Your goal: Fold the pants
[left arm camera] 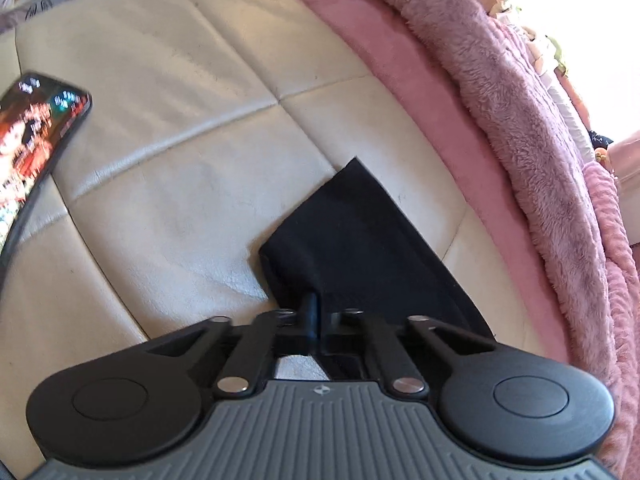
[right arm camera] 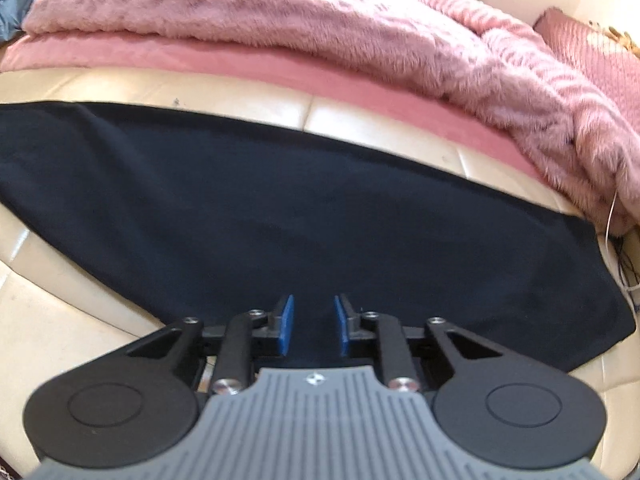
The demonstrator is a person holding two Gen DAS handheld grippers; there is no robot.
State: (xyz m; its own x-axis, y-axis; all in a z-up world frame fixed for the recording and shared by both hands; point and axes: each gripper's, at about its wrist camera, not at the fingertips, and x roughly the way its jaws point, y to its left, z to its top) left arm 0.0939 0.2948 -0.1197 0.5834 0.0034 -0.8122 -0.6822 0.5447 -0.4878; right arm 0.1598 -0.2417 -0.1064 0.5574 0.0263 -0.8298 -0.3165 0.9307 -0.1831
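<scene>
The pants are dark navy, almost black. In the left wrist view one narrow end of the pants (left arm camera: 352, 236) lies on the cream leather bench (left arm camera: 180, 120), and my left gripper (left arm camera: 314, 312) is shut on its near edge. In the right wrist view the pants (right arm camera: 280, 208) lie spread flat across the cream leather bench (right arm camera: 52, 292). My right gripper (right arm camera: 314, 324) is open, its blue pads (right arm camera: 286, 322) a little apart just above the near part of the cloth, holding nothing.
A fluffy pink blanket (right arm camera: 320, 32) over a pink sheet (left arm camera: 400, 80) borders the far side of the bench. A phone with a lit screen (left arm camera: 36, 132) lies at the left. White cables (right arm camera: 618, 256) hang at the right edge.
</scene>
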